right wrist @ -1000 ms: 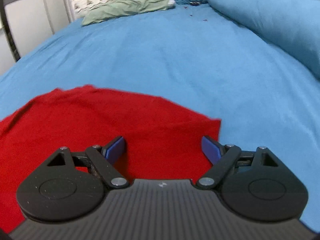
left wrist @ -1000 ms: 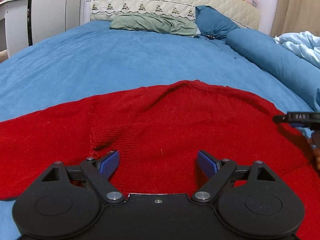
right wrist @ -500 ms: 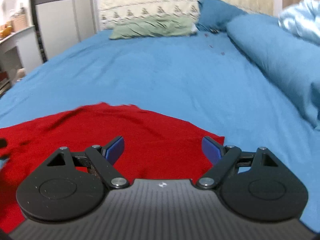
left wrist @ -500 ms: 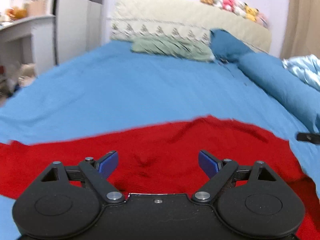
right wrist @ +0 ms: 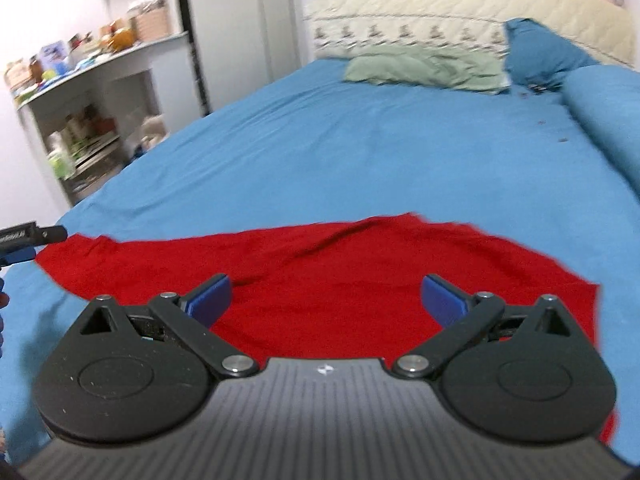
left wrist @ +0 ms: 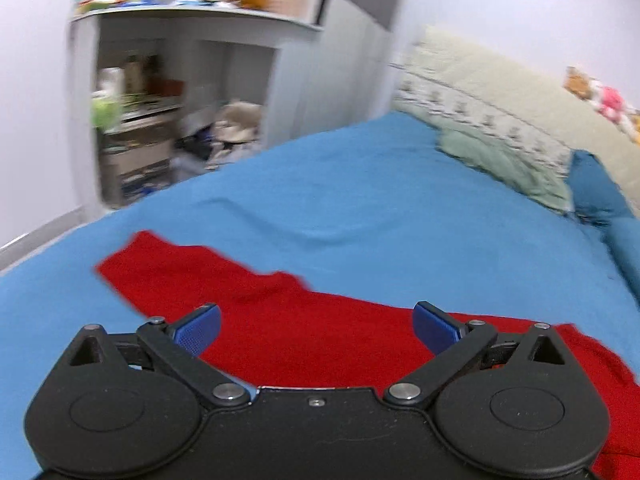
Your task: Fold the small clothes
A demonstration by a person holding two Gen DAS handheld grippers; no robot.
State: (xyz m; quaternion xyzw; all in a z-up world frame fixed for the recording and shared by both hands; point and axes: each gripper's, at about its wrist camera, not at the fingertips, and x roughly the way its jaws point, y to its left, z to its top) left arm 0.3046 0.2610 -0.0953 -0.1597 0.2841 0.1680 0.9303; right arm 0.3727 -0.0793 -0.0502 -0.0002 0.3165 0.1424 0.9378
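A red knit garment [left wrist: 304,324] lies spread flat on the blue bed sheet [left wrist: 360,200]. One sleeve stretches to the left in the left wrist view. My left gripper [left wrist: 316,330] is open and empty, held above the garment. The same garment [right wrist: 320,276] fills the lower middle of the right wrist view. My right gripper [right wrist: 326,298] is open and empty above it. The tip of my left gripper [right wrist: 28,236] shows at the left edge of the right wrist view, by the garment's left end.
A green pillow [right wrist: 424,68], a blue pillow [right wrist: 540,52] and a blue bolster [right wrist: 604,116] lie at the head of the bed against a quilted headboard [right wrist: 460,8]. White shelves with clutter [left wrist: 160,92] stand to the left of the bed.
Both grippers have lifted and swung left. The left view now shows the sleeve end and the shelves. The right view now shows more of the garment. Both stay open.
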